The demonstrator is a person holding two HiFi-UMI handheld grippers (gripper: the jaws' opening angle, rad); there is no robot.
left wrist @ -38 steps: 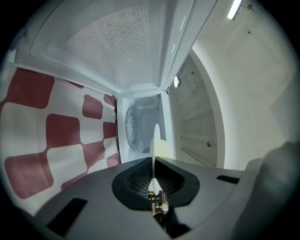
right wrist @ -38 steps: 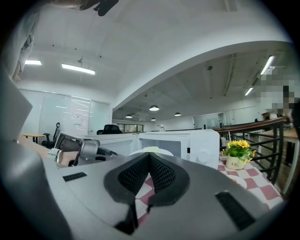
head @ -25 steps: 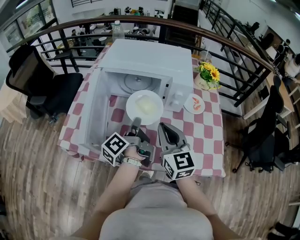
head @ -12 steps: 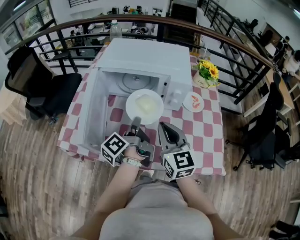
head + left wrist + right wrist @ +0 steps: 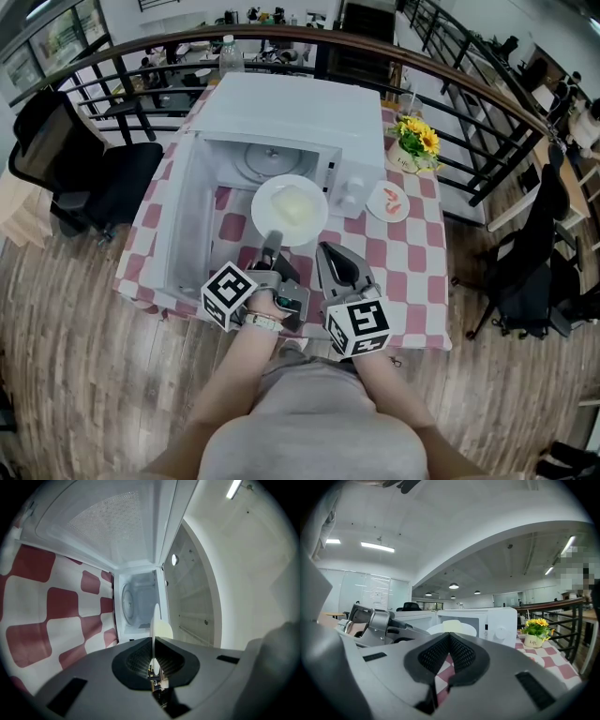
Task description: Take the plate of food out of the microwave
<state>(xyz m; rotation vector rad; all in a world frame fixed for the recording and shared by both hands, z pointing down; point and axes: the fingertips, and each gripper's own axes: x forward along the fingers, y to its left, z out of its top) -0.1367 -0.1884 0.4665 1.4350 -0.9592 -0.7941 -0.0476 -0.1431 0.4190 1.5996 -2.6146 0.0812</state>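
The white microwave (image 5: 281, 117) stands open on the checked table, its door (image 5: 187, 220) swung out to the left. A white plate of pale food (image 5: 290, 211) hangs level just in front of the cavity, above the tablecloth. My left gripper (image 5: 272, 242) is shut on the plate's near rim. In the left gripper view the plate (image 5: 157, 623) shows edge-on, clamped between the pads, with the cavity (image 5: 136, 604) behind it. My right gripper (image 5: 328, 253) rests to the right of the left one, shut and empty; its view shows the plate (image 5: 452, 628) and the microwave (image 5: 497, 620) ahead.
The glass turntable (image 5: 270, 161) lies bare inside the cavity. A small plate with shrimp (image 5: 389, 202) and a pot of yellow flowers (image 5: 414, 148) sit right of the microwave. A water bottle (image 5: 228, 52) stands behind. A curved railing (image 5: 469, 103) rings the table; a black chair (image 5: 89, 178) stands left.
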